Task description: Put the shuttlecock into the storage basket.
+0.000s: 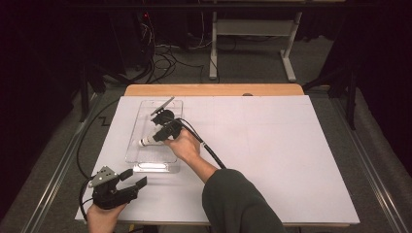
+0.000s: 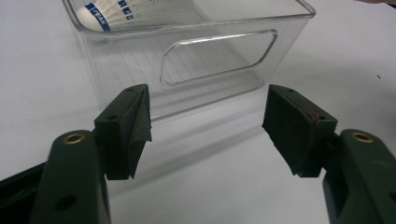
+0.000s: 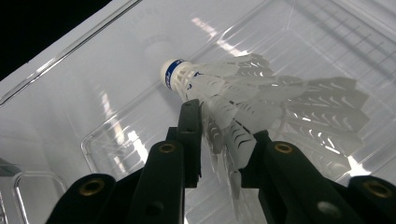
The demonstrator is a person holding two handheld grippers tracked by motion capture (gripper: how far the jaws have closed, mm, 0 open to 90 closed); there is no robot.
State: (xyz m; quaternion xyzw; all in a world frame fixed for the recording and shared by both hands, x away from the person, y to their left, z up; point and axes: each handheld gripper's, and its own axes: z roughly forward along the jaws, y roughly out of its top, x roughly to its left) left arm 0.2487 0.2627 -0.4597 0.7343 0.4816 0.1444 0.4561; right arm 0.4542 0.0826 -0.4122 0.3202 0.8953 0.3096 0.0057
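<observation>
Gripping one shuttlecock (image 3: 243,98): right hand-held gripper (image 3: 224,144) | left hand-held gripper (image 2: 205,126) agape, empty | one clear bin (image 2: 261,60)

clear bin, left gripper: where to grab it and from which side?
Probably the near end wall of the clear bin, over its top rim above the handle cutout. Come from the person's side: the left gripper already faces that wall, open, and apart from it. The right gripper holds a shuttlecock over the bin, so avoid the interior.
</observation>
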